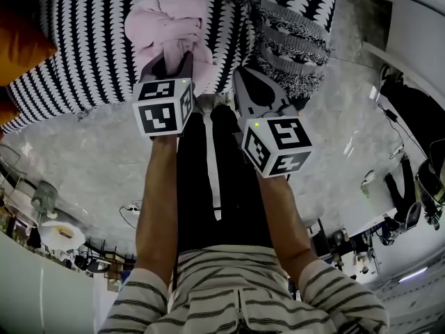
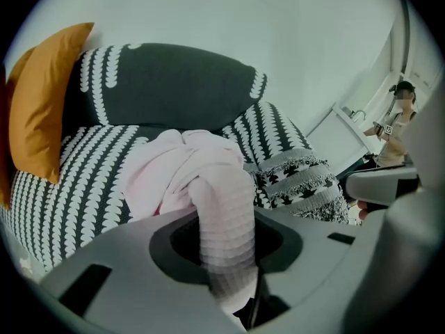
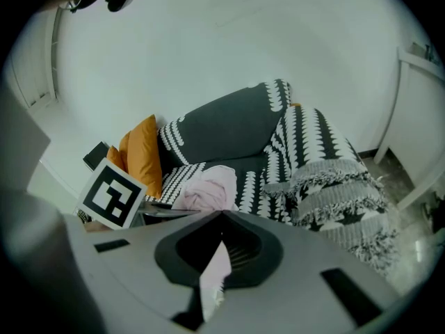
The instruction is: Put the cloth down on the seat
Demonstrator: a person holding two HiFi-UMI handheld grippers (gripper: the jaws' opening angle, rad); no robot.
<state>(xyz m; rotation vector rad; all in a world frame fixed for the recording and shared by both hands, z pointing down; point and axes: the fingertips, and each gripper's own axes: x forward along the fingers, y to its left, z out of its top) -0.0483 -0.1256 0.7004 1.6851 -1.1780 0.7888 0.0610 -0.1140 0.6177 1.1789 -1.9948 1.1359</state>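
**Cloth (image 1: 170, 19) lying bunched on the seat (image 1: 90, 47)**

Pink waffle-weave cloth (image 2: 181, 172) is sitting in a crumpled heap on the black-and-white patterned seat (image 2: 76, 186) of the armchair, near the seat's middle in the right gripper view (image 3: 206, 186).

One thick fold is rising off the seat into the left gripper (image 1: 169, 60). Its jaws are grasping that fold, which is filling the gap between them (image 2: 224, 218).

The right gripper (image 1: 240, 75) is hovering over the seat's front edge, beside the heap. Its jaws are standing together (image 3: 222, 218) and pinching a thin pink strip (image 3: 214, 273). Whether this strip belongs to the cloth cannot be told.

An orange cushion (image 2: 49, 103) is leaning at the seat's far left (image 3: 142, 155). A fringed patterned throw (image 2: 299, 179) is draping over the armrest on the seat's right side (image 1: 292, 40). A pale marble floor (image 1: 83, 152) is spreading out in front of the seat, under the person's forearms.
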